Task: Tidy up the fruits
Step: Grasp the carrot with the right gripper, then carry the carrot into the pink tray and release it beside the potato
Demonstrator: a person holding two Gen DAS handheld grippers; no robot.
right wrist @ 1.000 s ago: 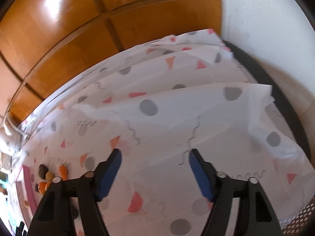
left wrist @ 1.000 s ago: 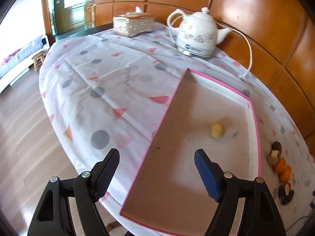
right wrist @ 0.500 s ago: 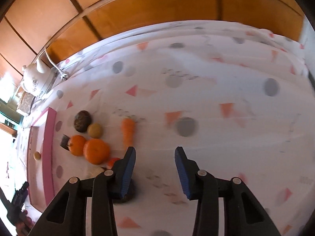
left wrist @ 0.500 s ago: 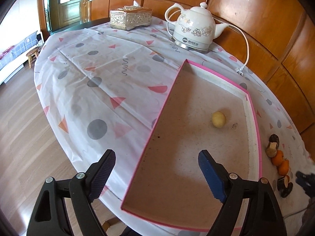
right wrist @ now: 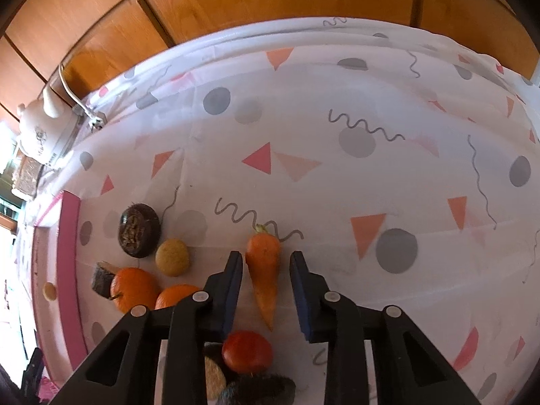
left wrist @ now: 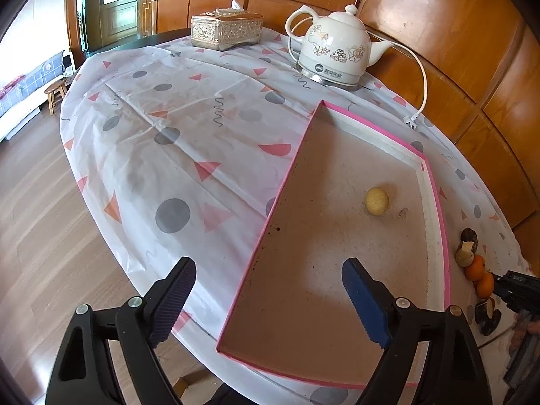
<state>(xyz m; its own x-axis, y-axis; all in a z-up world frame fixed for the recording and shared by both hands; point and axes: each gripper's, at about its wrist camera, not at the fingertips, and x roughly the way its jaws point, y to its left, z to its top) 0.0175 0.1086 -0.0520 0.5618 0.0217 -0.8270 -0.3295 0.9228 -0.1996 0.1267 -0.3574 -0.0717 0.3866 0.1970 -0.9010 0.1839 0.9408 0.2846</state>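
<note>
Here the table point(left wrist: 175, 125), under a white cloth with grey dots and pink triangles, carries a wide pink-rimmed tray point(left wrist: 435, 199) with a single small yellow fruit point(left wrist: 376, 201) on its floor near the far right wall. Behind the tray stand a white kettle point(left wrist: 332, 57) and a gold tissue box point(left wrist: 226, 30). The left claw point(left wrist: 268, 298) hangs spread wide over the tray's near end, holding nothing; the yellow fruit lies well ahead of it, toward its right finger.

The right claw point(right wrist: 266, 285) is also spread, its two fingers straddling a carrot point(right wrist: 264, 266) that lies on the cloth between them, leafy end pointing away; whether the pads touch it I cannot tell. Left of that claw sit two oranges point(right wrist: 135, 288), a pale round fruit point(right wrist: 172, 257) and a dark brown fruit point(right wrist: 138, 229), just outside the tray. A red tomato point(right wrist: 247, 351) lies under the claw.
</note>
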